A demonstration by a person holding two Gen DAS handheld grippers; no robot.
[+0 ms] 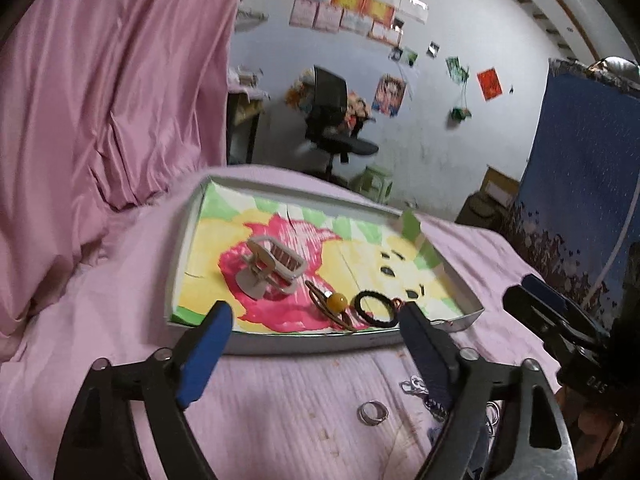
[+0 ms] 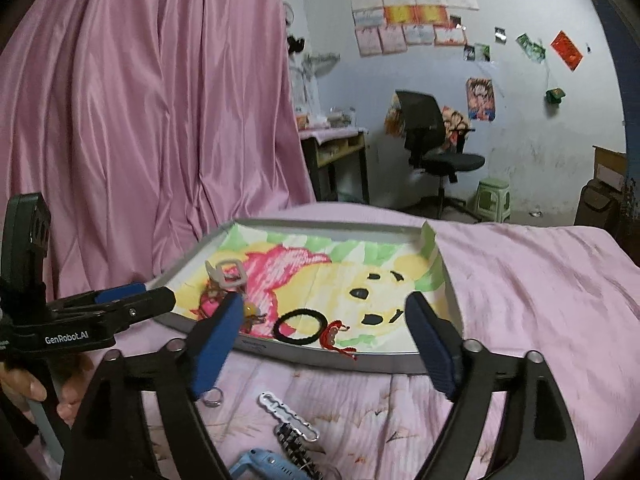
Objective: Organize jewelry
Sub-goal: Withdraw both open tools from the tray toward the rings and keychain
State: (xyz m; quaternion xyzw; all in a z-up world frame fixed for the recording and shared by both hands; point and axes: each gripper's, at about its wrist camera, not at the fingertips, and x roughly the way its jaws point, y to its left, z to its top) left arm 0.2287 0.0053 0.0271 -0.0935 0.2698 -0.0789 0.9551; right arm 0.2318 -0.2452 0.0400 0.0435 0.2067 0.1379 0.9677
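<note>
A shallow grey tray (image 1: pixel 304 342) (image 2: pixel 394 362) lined with a bright drawing lies on pink cloth. In it sit a beige claw clip (image 1: pixel 272 270) (image 2: pixel 226 274), a brown hair tie with an amber bead (image 1: pixel 337 301) (image 2: pixel 250 309), a black hair tie (image 1: pixel 374 308) (image 2: pixel 299 327) and a red cord (image 2: pixel 336 336). My left gripper (image 1: pixel 316 320) (image 2: pixel 156 298) hovers open over the tray's near rim, nothing between its fingers. My right gripper (image 2: pixel 324 308) (image 1: pixel 520 294) is open too, empty, in front of the tray. A silver ring (image 1: pixel 373 413) (image 2: pixel 211 396) lies on the cloth.
More loose pieces lie on the cloth near me: a silver clip (image 2: pixel 286 410) (image 1: pixel 414 384), a black-and-white clip (image 2: pixel 296 446), a blue clip (image 2: pixel 264 466). A pink curtain (image 1: pixel 100 100) hangs at the left. A hand (image 2: pixel 24 390) holds the left gripper's handle.
</note>
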